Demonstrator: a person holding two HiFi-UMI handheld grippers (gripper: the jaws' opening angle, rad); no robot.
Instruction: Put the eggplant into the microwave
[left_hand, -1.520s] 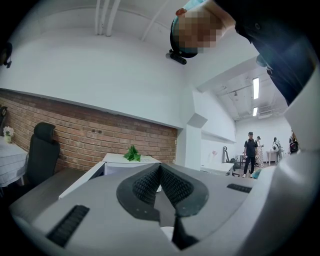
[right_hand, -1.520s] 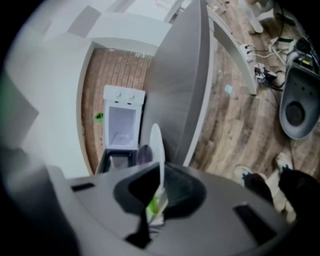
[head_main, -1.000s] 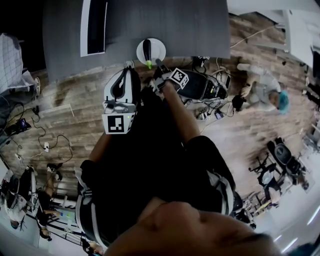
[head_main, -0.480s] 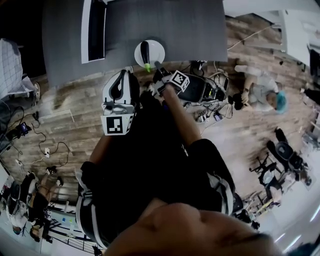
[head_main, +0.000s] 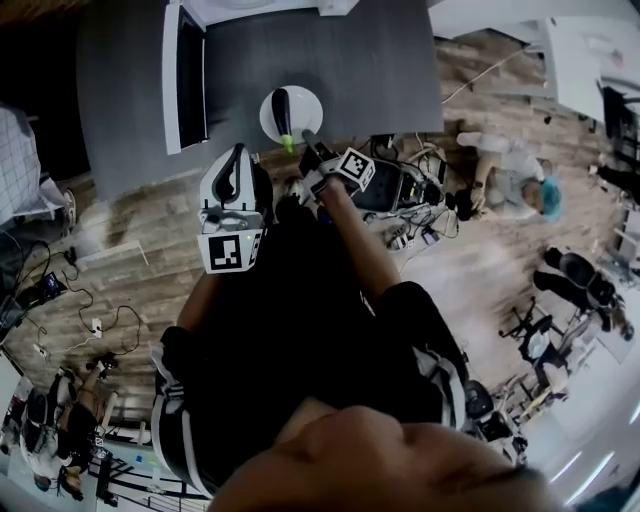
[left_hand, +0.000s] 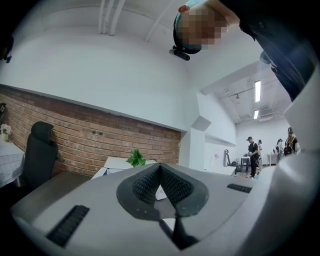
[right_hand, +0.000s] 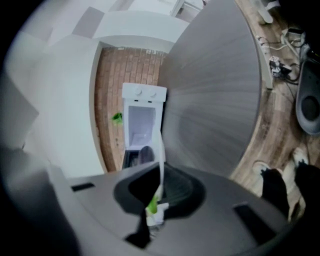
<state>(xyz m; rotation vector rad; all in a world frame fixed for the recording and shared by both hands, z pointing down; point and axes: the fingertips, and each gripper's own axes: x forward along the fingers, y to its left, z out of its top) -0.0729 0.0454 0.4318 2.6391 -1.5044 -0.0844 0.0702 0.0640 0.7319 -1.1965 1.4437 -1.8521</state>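
Plate (head_main: 306, 108) has risen by the table (head_main: 380, 60) edge, rim clamped in right gripper's (right_hand: 155, 205) jaws; left gripper's (left_hand: 161, 167) closed empty.

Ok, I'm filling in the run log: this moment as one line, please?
right gripper: shut on plate rim | eggplant: lying on plate | left gripper: shut, empty | microwave: door open

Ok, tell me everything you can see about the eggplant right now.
The eggplant is long, slim and glossy, so dark it looks nearly black, with a bright green stem end. It lies lengthwise on a round white plate above the dark grey table, with its stem pointing toward the person. The right gripper is closed on the plate's near rim, right beside the stem. I cannot tell whether its pads also touch the stem.
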